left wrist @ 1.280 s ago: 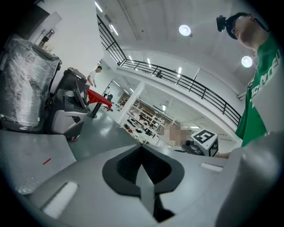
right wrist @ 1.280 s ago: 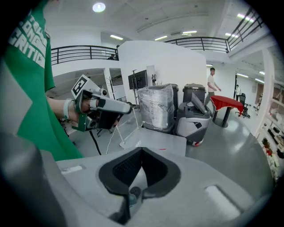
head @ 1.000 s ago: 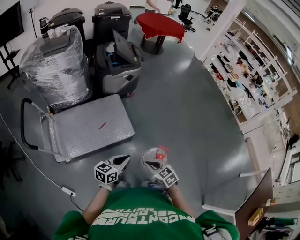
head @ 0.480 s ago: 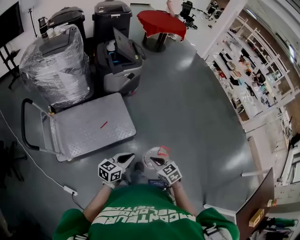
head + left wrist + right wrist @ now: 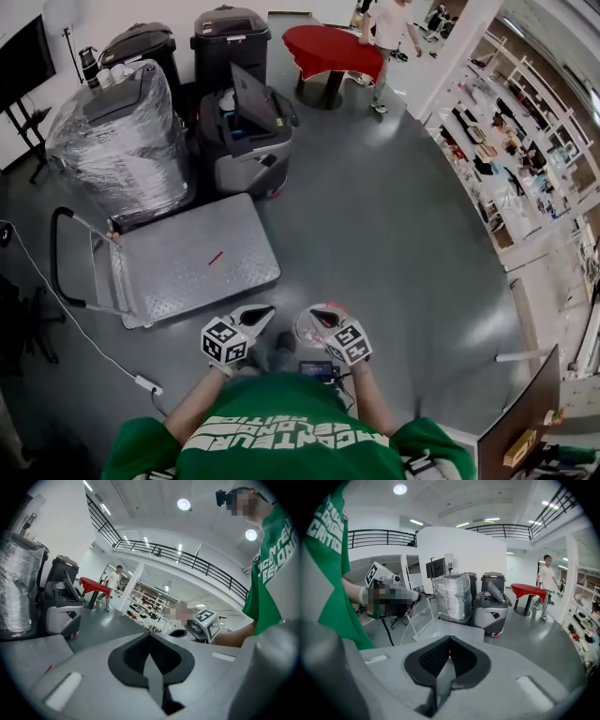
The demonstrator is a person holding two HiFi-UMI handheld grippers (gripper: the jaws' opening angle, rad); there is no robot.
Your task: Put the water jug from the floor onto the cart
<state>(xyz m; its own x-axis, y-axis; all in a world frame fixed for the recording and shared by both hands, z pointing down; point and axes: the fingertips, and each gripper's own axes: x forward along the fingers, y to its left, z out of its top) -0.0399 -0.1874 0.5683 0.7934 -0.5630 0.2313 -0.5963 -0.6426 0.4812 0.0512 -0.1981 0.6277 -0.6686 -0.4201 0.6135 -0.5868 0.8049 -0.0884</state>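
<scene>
- The left tongs [image 5: 259, 314] were fully closed, their pads pressed together with nothing between them.
- The right tongs [image 5: 319, 319] were also shut tight and held nothing.
- The water jug [image 5: 304, 330] stood on the grey floor [image 5: 394, 244] at the person's feet. It was partly hidden under the right tongs, and whether they touched it could not be told.
- The cart [image 5: 187, 262] lay at about 10 o'clock from the jug, well apart.

I'm seeing red bit [image 5: 335, 307] by right gripper [image 5: 319, 315], too small to name. Screen [image 5: 23, 56] running off head view's left edge. Shelf [image 5: 511, 178] goods blurring together.
</scene>
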